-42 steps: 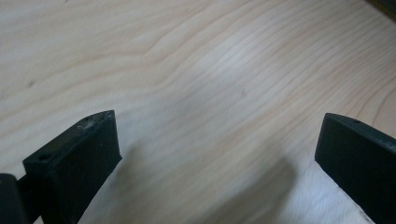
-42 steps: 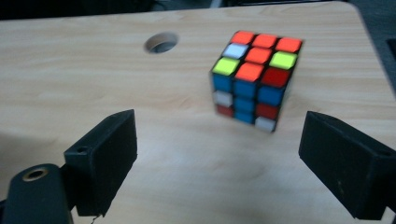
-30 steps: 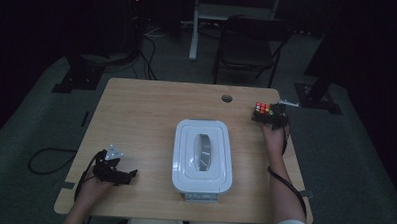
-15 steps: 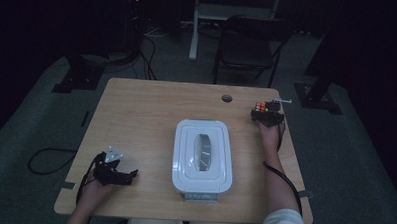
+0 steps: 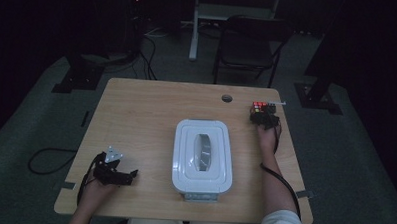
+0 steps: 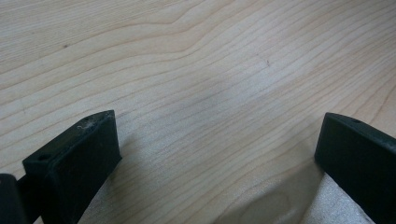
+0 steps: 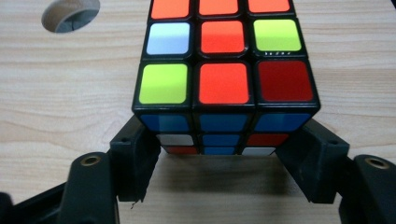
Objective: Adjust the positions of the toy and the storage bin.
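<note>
A scrambled Rubik's cube (image 5: 259,106) sits near the far right edge of the wooden table (image 5: 136,120). My right gripper (image 5: 263,117) reaches it from the near side. In the right gripper view its jaws have just been closing and now press on the lower sides of the cube (image 7: 226,70), one black finger (image 7: 135,158) on each flank; the right gripper (image 7: 224,154) is shut on it. My left gripper (image 5: 130,175) rests at the near left of the table, open, its fingers (image 6: 74,163) wide apart over bare wood.
A white lidded box with a grey handle (image 5: 202,154) stands in the middle of the table toward the near edge. A round cable hole (image 5: 227,98) lies left of the cube. A dark chair (image 5: 248,48) stands beyond the far edge.
The right hand has moved slightly forward and down onto the cube, and its jaws have gone from wide to closed on the cube's sides. The left hand has stayed still.
</note>
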Available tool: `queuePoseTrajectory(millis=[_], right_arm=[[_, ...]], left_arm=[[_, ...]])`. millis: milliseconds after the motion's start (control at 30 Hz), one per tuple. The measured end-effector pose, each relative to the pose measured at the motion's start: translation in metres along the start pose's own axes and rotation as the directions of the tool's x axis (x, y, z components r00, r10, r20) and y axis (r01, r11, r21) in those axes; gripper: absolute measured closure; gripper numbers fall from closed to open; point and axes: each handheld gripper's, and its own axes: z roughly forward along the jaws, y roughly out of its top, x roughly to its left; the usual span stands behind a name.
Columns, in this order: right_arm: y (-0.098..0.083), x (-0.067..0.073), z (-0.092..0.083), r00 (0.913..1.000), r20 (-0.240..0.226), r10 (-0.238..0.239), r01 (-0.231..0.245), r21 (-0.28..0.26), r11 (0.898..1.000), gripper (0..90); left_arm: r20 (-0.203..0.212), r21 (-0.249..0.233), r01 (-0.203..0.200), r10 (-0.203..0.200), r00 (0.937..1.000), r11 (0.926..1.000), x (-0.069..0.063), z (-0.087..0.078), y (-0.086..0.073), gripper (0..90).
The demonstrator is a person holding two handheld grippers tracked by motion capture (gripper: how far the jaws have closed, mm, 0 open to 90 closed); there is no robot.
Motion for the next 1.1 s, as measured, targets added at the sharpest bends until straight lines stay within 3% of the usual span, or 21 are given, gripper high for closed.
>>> queuePoseTrajectory(millis=[167, 533, 933, 1100], right_arm=[[0.000, -0.003, -0.006, 0.9998, -0.015, 0.015, -0.015, -0.018, 1.000, 34.1], [-0.010, -0.008, -0.030, 0.9990, -0.045, -0.010, 0.007, -0.066, 0.998, 34.2], [-0.056, -0.003, -0.058, 0.9923, -0.047, -0.114, 0.111, -0.069, 0.991, 34.0], [-0.071, -0.008, -0.065, 0.9934, -0.066, -0.093, 0.090, -0.049, 0.995, 32.3]], left_arm=[[0.000, 0.001, -0.001, 0.001, 1.0000, 1.0000, 0.000, 0.000, 0.000, 0.7], [0.000, 0.000, 0.000, 0.000, 1.0000, 1.0000, 0.000, 0.000, 0.000, 0.7], [0.001, 0.001, 0.000, 0.000, 1.0000, 1.0000, 0.000, 0.000, 0.000, 0.7], [0.001, 0.001, 0.000, 0.000, 1.0000, 1.0000, 0.000, 0.000, 0.000, 0.7]])
